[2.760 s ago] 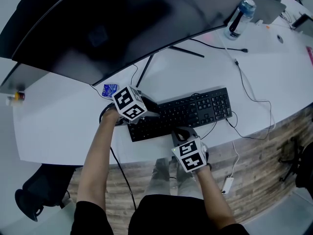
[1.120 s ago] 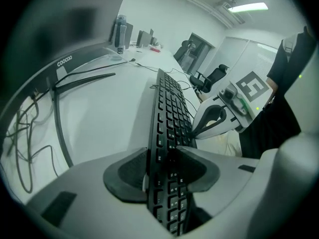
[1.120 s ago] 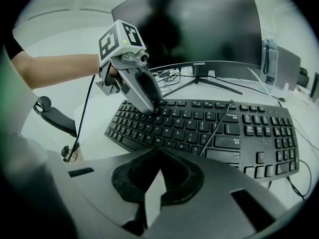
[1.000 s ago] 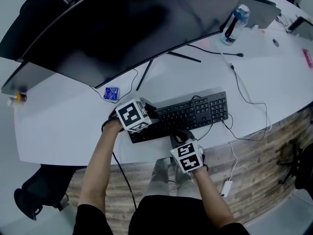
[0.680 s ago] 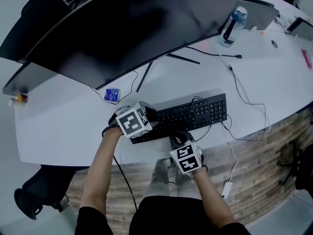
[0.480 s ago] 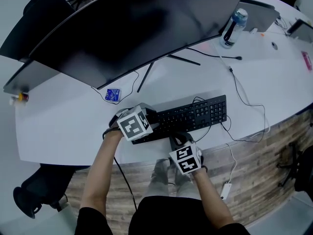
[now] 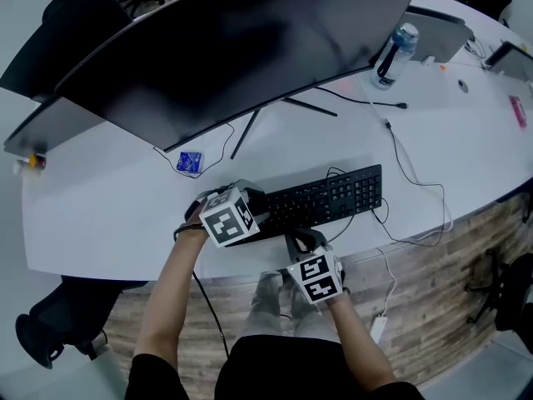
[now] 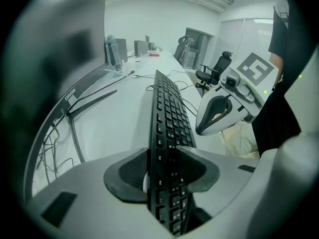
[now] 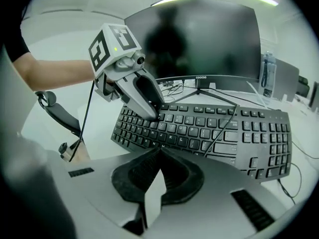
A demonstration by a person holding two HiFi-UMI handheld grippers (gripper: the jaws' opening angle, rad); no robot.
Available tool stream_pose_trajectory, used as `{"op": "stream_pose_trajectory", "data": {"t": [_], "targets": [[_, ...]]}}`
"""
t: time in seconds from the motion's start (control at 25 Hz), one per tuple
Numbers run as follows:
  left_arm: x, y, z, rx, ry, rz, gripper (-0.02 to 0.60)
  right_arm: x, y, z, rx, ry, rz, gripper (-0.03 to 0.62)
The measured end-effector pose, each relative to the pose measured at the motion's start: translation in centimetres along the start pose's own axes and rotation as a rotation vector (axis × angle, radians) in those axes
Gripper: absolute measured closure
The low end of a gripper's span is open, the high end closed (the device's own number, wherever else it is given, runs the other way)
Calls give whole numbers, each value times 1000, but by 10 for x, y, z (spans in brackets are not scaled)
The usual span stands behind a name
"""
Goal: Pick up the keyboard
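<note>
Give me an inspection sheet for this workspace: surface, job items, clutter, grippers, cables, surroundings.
Surface: white curved desk, wood-plank front.
Job's things: black full-size keyboard, left end between the left gripper's jaws.
Clutter: small blue packet behind the keyboard; clear water bottle with blue cap far right.
Grippers: left gripper shut on the keyboard; right gripper shut, empty, at its near edge.
Cables: thin black cable draped across the keys.
Surroundings: large curved black monitor; black office chair.

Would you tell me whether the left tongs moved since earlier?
Yes: the left tongs have drawn away from the blue packet, toward the front edge of the desk.
</note>
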State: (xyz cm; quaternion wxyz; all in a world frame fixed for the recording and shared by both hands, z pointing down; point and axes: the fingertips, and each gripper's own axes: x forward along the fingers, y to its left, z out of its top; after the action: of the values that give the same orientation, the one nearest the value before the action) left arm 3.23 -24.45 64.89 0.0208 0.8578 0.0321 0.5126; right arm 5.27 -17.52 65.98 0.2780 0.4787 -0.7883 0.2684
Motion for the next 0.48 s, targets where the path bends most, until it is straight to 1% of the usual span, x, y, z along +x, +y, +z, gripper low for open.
{"op": "stream_pose_trajectory", "data": {"t": [0.12, 0.24, 0.36, 0.48], "targets": [[3, -1, -1, 11, -6, 2, 396, -14, -5, 14, -19, -29, 6, 589], [6, -2, -2, 14, -11, 0, 396, -29, -11, 33, -70, -52, 22, 589], [6, -4, -2, 15, -14, -1, 397, -45, -18, 52, -159, -57, 54, 588], [3, -5, -1, 27, -15, 12, 397, -60, -25, 67, -277, -31, 111, 588]]}}
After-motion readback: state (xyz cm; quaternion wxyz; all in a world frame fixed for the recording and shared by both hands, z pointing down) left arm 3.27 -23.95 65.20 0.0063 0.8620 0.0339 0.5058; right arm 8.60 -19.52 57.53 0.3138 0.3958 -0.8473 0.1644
